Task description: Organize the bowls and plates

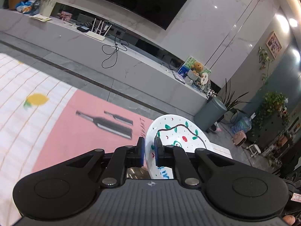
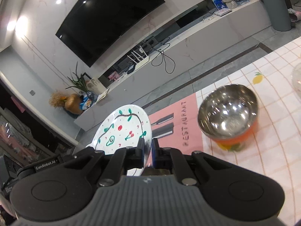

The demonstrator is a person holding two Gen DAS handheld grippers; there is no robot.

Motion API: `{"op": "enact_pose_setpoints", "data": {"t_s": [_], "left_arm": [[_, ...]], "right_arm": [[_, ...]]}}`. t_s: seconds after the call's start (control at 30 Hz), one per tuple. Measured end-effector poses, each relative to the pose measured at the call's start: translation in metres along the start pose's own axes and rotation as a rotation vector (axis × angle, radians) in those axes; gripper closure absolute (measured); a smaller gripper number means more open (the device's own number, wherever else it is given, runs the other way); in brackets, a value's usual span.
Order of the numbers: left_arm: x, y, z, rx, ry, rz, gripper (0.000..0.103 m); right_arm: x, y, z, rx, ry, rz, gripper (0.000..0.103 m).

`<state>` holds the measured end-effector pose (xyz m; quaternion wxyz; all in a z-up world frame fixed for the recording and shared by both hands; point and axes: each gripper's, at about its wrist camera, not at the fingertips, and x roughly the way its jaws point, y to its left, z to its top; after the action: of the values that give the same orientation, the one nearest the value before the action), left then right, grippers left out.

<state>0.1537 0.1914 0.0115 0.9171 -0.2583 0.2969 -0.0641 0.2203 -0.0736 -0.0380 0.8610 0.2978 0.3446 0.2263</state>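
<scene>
My left gripper (image 1: 149, 151) is shut on the rim of a white painted plate (image 1: 180, 131) with green leaves and a red dot, held tilted above the table. My right gripper (image 2: 147, 151) is shut on the rim of the white painted plate (image 2: 122, 128) with cherries and an avocado drawing, also held tilted in the air. Whether both views show one plate I cannot tell. A shiny steel bowl (image 2: 227, 111) sits on an orange-sided base to the right of my right gripper, on the table.
The table carries a pink placemat (image 1: 84, 124) printed with knives and a white grid cloth with lemons (image 2: 272, 124). A glass rim (image 2: 296, 79) shows at the far right edge. Beyond the table are a grey floor, a TV bench and a grey bin (image 1: 210, 113).
</scene>
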Motion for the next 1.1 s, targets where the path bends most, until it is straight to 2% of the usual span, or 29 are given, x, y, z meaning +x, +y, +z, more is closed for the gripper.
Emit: {"op": "enact_pose_setpoints", "data": {"t_s": [0.3, 0.53, 0.77, 0.9, 1.1], "left_arm": [[-0.051, -0.021, -0.057, -0.088, -0.028, -0.004, 0.092], [-0.058, -0.019, -0.093, -0.14, -0.006, -0.005, 0.092], [-0.052, -0.002, -0.132, -0.173, 0.065, 0.023, 0.092], [-0.047, 0.004, -0.157, -0.165, 0.104, 0.063, 0.092], [-0.043, 0.012, -0.178, -0.171, 0.147, 0.082, 0.092]], "right_arm": [[-0.073, -0.014, -0.045, 0.0, 0.026, -0.011, 0.097], [-0.104, -0.03, -0.074, -0.004, 0.042, -0.031, 0.097], [-0.111, -0.048, -0.105, -0.002, 0.085, -0.067, 0.098], [-0.101, -0.06, -0.121, 0.005, 0.128, -0.099, 0.098], [-0.09, -0.073, -0.136, 0.004, 0.173, -0.138, 0.098]]}}
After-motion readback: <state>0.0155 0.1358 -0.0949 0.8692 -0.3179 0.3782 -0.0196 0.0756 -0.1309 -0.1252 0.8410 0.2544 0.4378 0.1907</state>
